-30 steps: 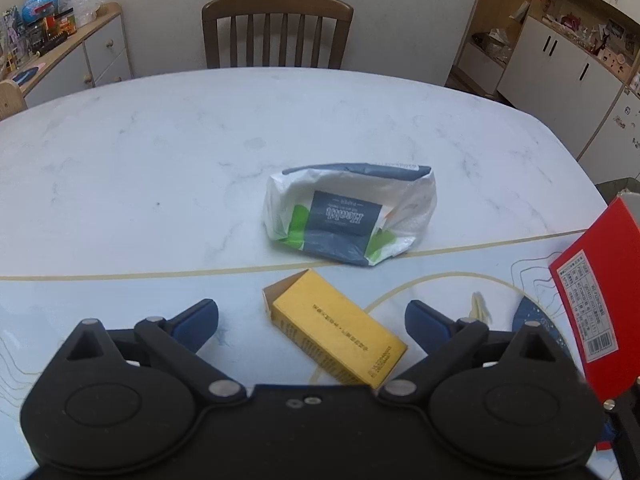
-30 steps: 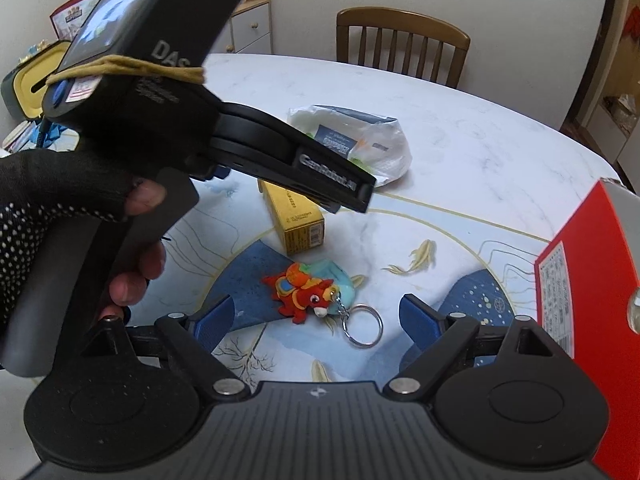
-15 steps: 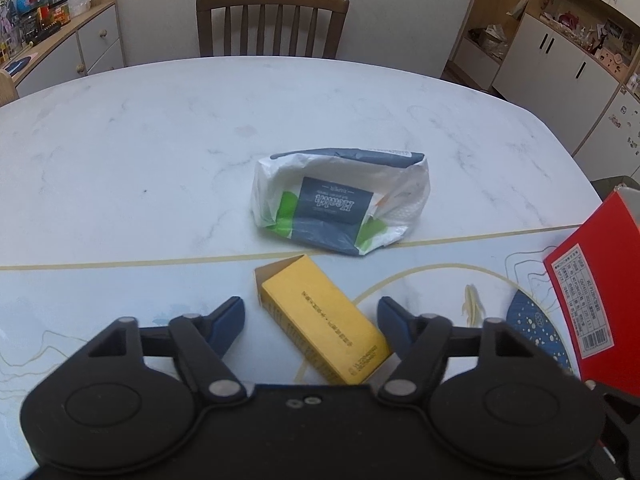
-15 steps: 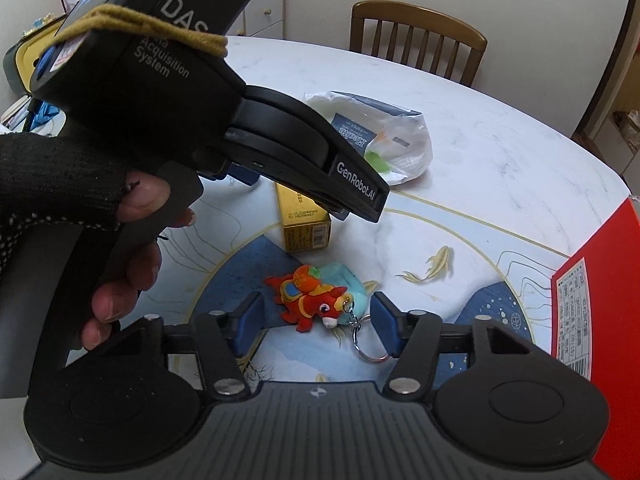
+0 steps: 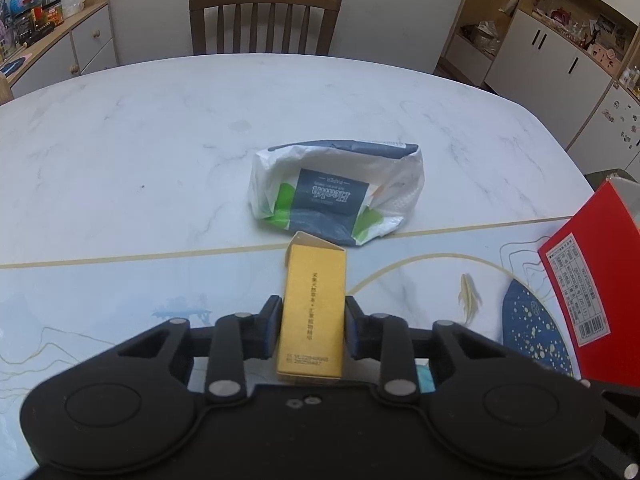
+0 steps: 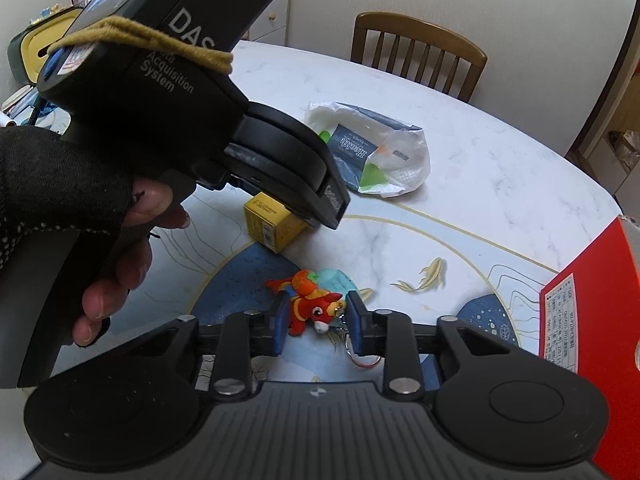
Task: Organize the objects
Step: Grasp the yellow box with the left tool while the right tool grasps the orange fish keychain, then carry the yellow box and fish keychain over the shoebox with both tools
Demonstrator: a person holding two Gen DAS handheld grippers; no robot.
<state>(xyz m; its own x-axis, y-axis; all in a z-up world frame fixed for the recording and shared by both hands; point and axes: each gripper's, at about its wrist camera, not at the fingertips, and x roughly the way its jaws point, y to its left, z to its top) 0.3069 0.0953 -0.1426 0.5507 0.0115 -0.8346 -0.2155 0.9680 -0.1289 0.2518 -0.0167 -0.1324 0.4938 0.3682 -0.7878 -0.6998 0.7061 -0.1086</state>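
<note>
Gripping two items on the bench [image 5: 120, 152]

Left hand-held gripper [image 5: 311, 326] pinches the yellow box [image 5: 314, 308]; right hand-held gripper [image 6: 318, 322] clamps the red plush keychain [image 6: 314, 306].

A: The counter [image 5: 160, 152] looks like polished pale marble, smooth and faintly glossy, with a printed sheen toward its near edge.

B: And the box [image 5: 314, 308]?

A: Matt yellow cardboard. Behind it, the bag [image 5: 336, 192] is thin crinkled plastic, slightly shiny.

B: The left tongs [image 5: 312, 328]?

A: Matt black plastic with blue pads that look rubbery, and small bright metal pivots. The right tongs [image 6: 316, 320] are the same, with a ribbed housing.

B: The toy [image 6: 312, 300]?

A: Soft, maybe plush, on a shiny metal ring [image 6: 362, 358]. The red carton [image 5: 580, 292] at the counter's right edge is smooth card with a paper label. The chair [image 5: 264, 20] is varnished wood; the glove [image 6: 48, 184] is knitted cloth.
</note>
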